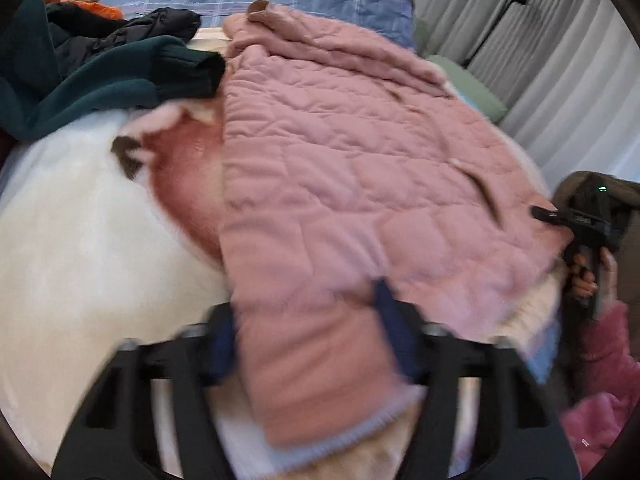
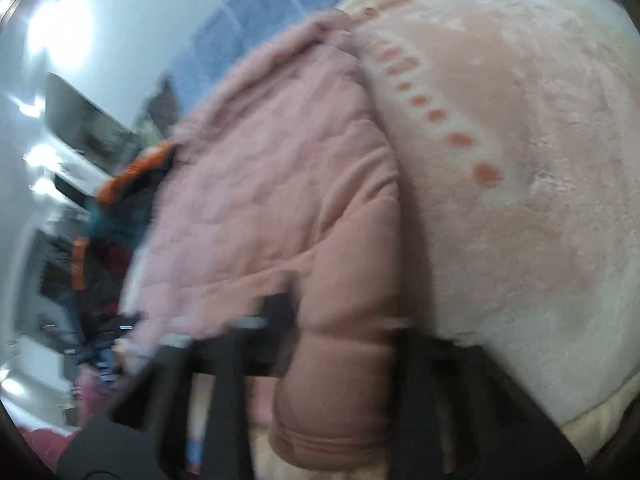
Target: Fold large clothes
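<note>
Lying between left gripper [image 1: 308, 344] jaws — pink quilted jacket [image 1: 360, 152] | sleeve

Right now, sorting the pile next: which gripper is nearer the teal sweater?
Left. Left gripper grips the pink jacket sleeve below the teal sweater; right gripper sits across the jacket.

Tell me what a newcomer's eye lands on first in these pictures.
The pink quilted jacket dominates, spread across a pale fluffy blanket on the bed, one sleeve running down between the left gripper fingers. At its upper left sits a heap of dark teal, black and orange clothes. The right gripper meets the jacket's right edge.
</note>
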Demonstrator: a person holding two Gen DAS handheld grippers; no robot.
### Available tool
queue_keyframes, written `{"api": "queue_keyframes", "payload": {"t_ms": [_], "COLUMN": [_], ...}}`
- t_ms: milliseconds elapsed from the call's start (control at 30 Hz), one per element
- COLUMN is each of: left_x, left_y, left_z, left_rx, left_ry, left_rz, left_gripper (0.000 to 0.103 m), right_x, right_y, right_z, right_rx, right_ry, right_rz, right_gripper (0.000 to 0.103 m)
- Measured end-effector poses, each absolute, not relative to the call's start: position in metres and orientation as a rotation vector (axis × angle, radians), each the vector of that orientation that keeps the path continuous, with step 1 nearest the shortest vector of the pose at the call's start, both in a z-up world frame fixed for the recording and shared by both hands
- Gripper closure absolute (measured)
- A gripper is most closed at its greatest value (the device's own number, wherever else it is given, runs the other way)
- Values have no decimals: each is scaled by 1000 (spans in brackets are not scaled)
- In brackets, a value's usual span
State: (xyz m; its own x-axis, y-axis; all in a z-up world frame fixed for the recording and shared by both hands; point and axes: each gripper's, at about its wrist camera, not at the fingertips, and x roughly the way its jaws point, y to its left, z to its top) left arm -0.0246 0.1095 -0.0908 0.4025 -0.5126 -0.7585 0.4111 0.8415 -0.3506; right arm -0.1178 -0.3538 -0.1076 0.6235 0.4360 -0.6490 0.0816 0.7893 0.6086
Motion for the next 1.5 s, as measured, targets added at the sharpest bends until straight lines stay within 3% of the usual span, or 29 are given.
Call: {"api": "queue_keyframes", "payload": {"t_ms": [33, 100, 300, 433, 667, 900, 1100, 1233, 1300, 1433, 1467, 1500], "left_x": [-28, -31, -35, -47, -111, -38, 102, 183, 197, 184, 182, 181], "left_y": [112, 111, 87, 90, 138, 104, 103, 81, 66, 80, 88, 93], "left_z": [-87, -73, 51, 106, 148, 104, 75, 1, -47, -53, -48, -43], "left_rx": [-144, -129, -61, -59, -188, -203, -259, -253, -155, -177, -209, -232], "left_ry": [1002, 966, 591, 492, 390, 636, 719, 915, 955, 844, 848, 852], "left_rz": [-597, -564, -581, -567, -594, -587, -484, -365, -310, -382, -402, -412], "left_gripper": [77, 89, 92, 93, 92, 91, 86, 84, 81, 80, 80, 76], "right_x": [-122, -119, -102, -129, -222, -124, 4, 76, 84, 69, 61, 54], "right_y": [-355, -358, -341, -335, -346, -375, -413, -412, -410, -419, -420, -419], "right_z": [-104, -96, -6, 67, 112, 36, -8, -69, -87, -73, -63, -54], "right_rx": [671, 720, 653, 565, 522, 758, 915, 926, 946, 921, 871, 822], "right_ry": [866, 832, 651, 508, 354, 577, 633, 806, 789, 738, 736, 728], "right_rz": [231, 258, 344, 339, 293, 232, 194, 62, 64, 201, 195, 172], "right_gripper": [90, 92, 93, 94, 93, 92, 90, 86, 83, 64, 58, 44]}}
